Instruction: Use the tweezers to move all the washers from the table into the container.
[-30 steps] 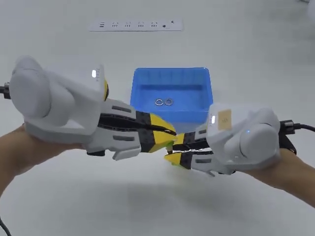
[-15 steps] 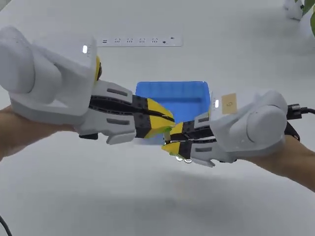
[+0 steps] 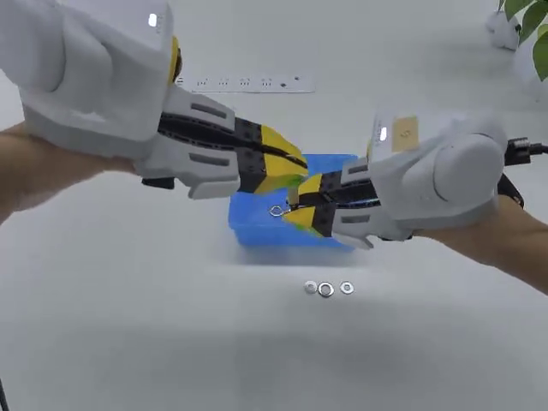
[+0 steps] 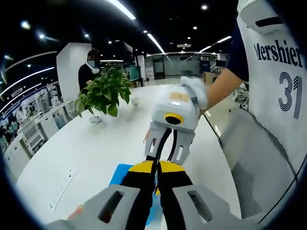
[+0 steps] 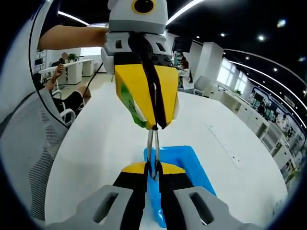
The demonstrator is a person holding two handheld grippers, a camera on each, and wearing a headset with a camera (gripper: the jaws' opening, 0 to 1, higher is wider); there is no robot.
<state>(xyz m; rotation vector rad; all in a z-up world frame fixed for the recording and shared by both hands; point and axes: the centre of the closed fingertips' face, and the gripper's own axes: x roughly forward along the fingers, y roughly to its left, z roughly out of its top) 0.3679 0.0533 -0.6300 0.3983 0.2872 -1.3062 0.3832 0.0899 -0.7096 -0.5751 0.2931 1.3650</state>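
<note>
— What is different from one second ago?

— My left gripper [image 3: 295, 169] and my right gripper [image 3: 295, 204] have gone from the bare table [image 3: 128, 325] in front of the blue container [image 3: 257, 233] to a place above it, tip against tip. Three washers [image 3: 326, 289], which the grippers hid before, now lie in a short row on the table, just in front of the container.

— How do the jaws stand?

— Both pairs are narrow, and both are closed on the tweezers [image 5: 153, 143]. In the right gripper view the thin metal legs go from the yellow jaws of the left gripper straight into my right jaws.

— Is something in the tweezers?

— One washer [image 3: 276, 211] shows just beside the right tips, over the container. Whether it hangs in the tweezers or lies on the blue floor, I cannot tell.

— And the surface, the room?

— The table is white, smooth and wide. A white power strip [image 3: 244, 83] lies well behind the container, and a green plant [image 3: 524, 21] stands at the far right. Around it is a large open hall with long ceiling lights [image 4: 158, 42] and more white tables. A grey mesh chair [image 5: 29, 153] stands near me, and people [image 5: 64, 60] are seated in the background.
</note>
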